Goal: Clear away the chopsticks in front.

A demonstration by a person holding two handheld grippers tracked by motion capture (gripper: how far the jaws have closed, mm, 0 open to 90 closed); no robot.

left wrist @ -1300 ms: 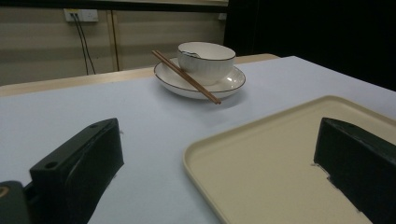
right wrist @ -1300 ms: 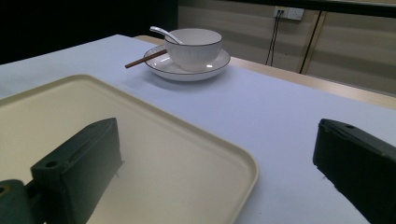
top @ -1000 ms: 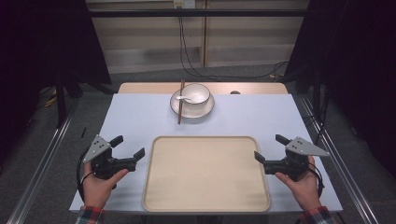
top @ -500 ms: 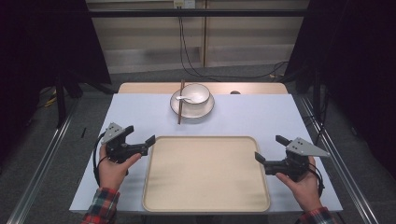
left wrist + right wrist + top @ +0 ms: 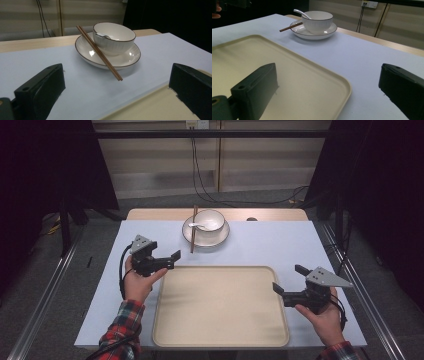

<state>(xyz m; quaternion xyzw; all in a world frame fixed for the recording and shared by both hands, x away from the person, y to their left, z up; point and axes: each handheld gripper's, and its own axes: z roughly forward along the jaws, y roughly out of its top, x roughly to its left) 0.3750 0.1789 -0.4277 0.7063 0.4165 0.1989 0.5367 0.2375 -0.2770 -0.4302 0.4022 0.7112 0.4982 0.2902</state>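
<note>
A white bowl (image 5: 210,220) with a white spoon (image 5: 197,225) in it stands on a white plate (image 5: 220,238) at the far middle of the table. A pair of brown chopsticks (image 5: 193,232) leans on the plate's left rim. My left gripper (image 5: 172,260) is open and empty, just off the far left corner of the beige tray (image 5: 220,305), pointing at the plate (image 5: 130,56) and chopsticks (image 5: 100,53). My right gripper (image 5: 288,278) hovers open and empty at the tray's right edge. It looks across the tray (image 5: 274,62) toward the bowl (image 5: 317,21).
A light blue sheet (image 5: 280,245) covers the table, with a wooden strip (image 5: 150,214) bare at the far edge. Metal rails run along both sides on the floor. Cables hang on the wall behind. The tray's surface is bare.
My left gripper has moved forward and to the right, from beside the tray's left edge to its far left corner, nearer the plate. The right gripper has stayed put.
</note>
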